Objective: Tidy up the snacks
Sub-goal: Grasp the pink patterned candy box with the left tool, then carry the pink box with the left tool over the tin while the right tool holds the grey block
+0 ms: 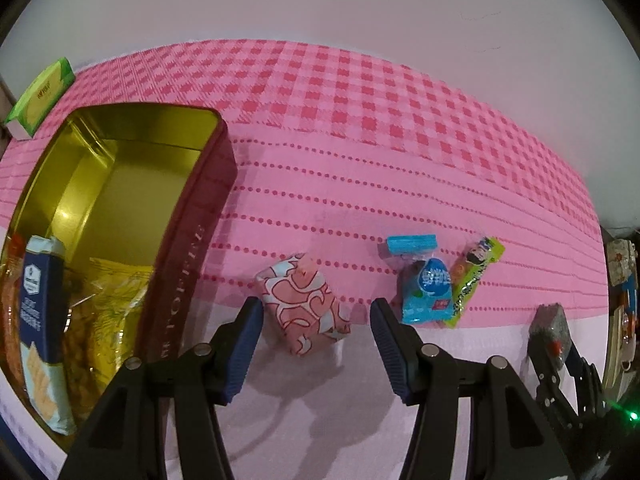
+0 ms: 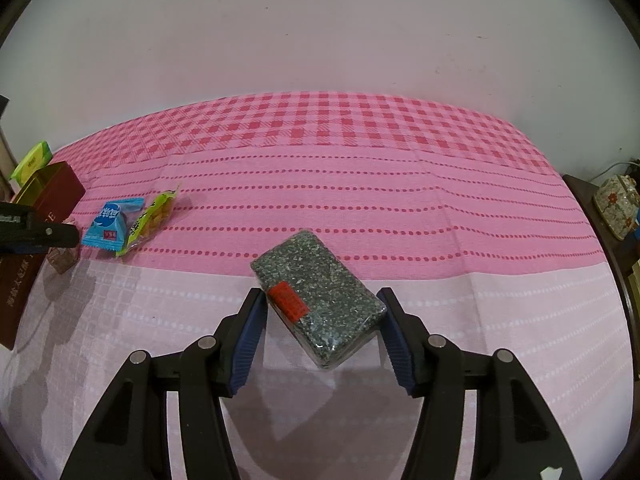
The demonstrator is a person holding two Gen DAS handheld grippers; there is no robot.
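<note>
Two grippers, each seen from its own wrist camera above a pink checked tablecloth (image 2: 360,168).

Left gripper (image 1: 316,312): jaws partly open, gripping nothing. A pink-and-white patterned packet (image 1: 305,303) lies flat on the cloth between the blue finger pads (image 1: 244,340), nearer the left pad; contact with either pad cannot be confirmed. At 9 o'clock from the gripper stands an open red tin (image 1: 192,248) with a gold interior, holding a blue-and-white cracker pack (image 1: 42,320) and yellow wrapped snacks (image 1: 112,308). At 2 o'clock lie a blue sachet (image 1: 426,288) and a green snack stick (image 1: 474,280), touching each other. A green box (image 1: 40,98) sits at 10 o'clock, beyond the tin. The gripper points steeply downward.

Right gripper (image 2: 322,318): jaws partly open, standing on either side of a dark speckled block (image 2: 320,304) bearing a red label. The block lies skewed between the pads, its near corners just beside them; whether they press on it cannot be told. The gripper tilts down toward the cloth. The blue sachet, the green stick and the tin lie at 10 o'clock.
</note>
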